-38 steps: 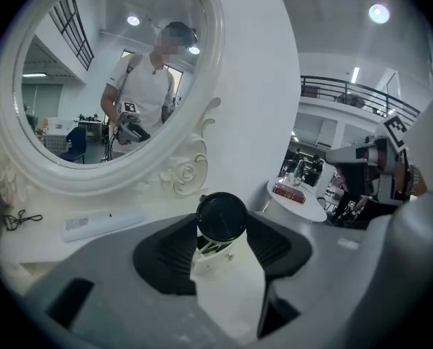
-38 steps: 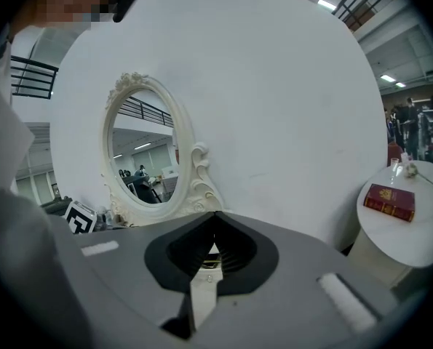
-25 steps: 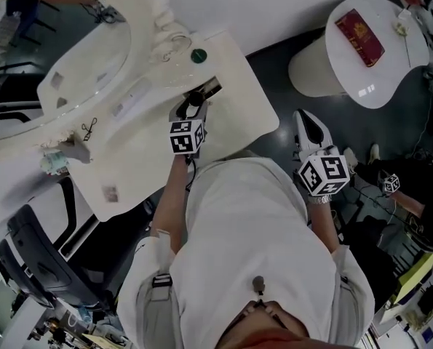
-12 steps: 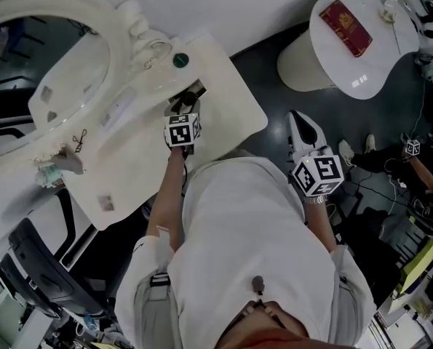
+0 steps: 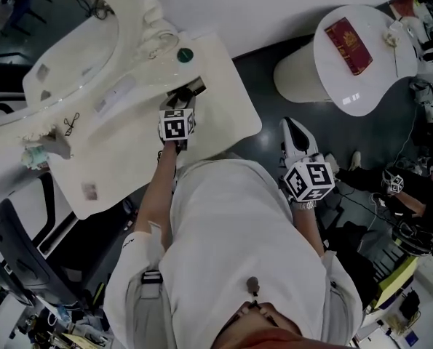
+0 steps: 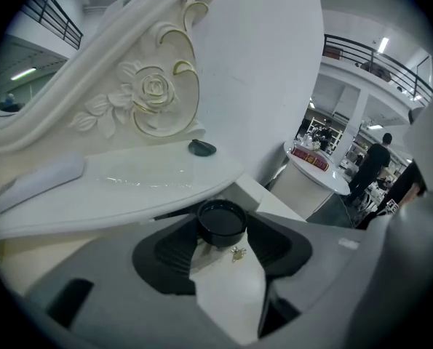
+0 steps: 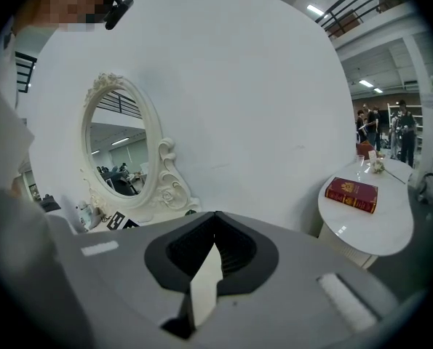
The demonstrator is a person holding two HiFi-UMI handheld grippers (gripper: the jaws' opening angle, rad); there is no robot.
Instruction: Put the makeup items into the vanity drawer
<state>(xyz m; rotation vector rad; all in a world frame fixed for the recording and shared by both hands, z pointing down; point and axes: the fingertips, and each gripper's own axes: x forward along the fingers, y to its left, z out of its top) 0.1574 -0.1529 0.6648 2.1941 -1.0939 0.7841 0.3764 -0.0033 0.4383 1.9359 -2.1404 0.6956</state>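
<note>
Right arm bent at side; right hand-held gripper right of bench, over floor, jaws together, empty. Left arm stretched forward; left hand-held gripper tilted down, clamped on black round jar, just by open drawer. Mirror far left.

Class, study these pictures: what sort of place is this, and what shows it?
Probably a staged dressing corner inside a large hall: an ornate mirror on a white vanity, with an upper-level railing behind.
</note>
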